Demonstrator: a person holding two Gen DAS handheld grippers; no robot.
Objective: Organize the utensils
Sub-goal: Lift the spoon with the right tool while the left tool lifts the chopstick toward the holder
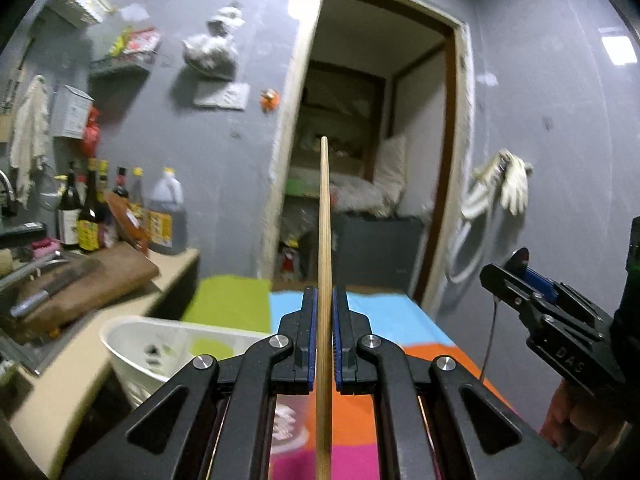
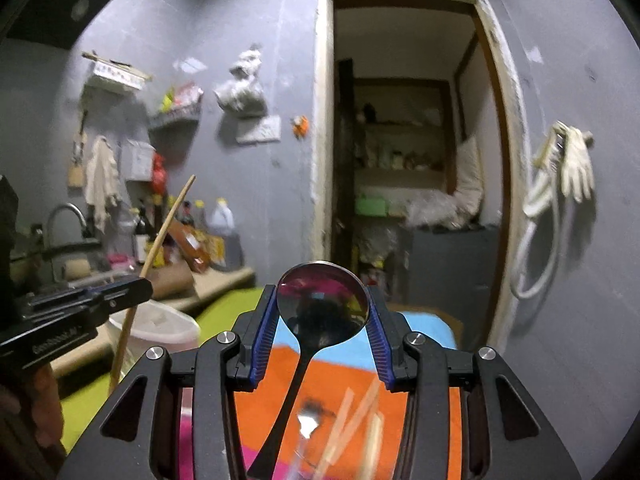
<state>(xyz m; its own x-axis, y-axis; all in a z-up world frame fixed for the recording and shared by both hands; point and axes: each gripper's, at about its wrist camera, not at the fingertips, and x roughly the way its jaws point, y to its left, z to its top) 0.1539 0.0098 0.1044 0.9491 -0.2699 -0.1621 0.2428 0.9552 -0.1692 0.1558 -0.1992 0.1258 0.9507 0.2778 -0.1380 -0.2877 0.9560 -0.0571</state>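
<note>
My left gripper (image 1: 324,300) is shut on a long wooden chopstick (image 1: 324,216) that points up and forward, held in the air above the colourful tablecloth (image 1: 384,312). It also shows at the left of the right wrist view (image 2: 136,286) with the chopstick (image 2: 160,240) sticking up at a slant. My right gripper (image 2: 322,308) is shut on a metal spoon (image 2: 322,304), bowl up between the blue pads, handle running down. In the left wrist view the right gripper (image 1: 496,276) is at the right edge with the spoon edge-on. Blurred wooden chopsticks (image 2: 352,412) lie below.
A white plastic basket (image 1: 160,344) stands left of the striped table. A counter (image 1: 120,300) on the left carries a cutting board, a knife and several sauce bottles (image 1: 120,216). An open doorway (image 1: 372,160) is ahead. Gloves and a hose (image 2: 560,176) hang on the right wall.
</note>
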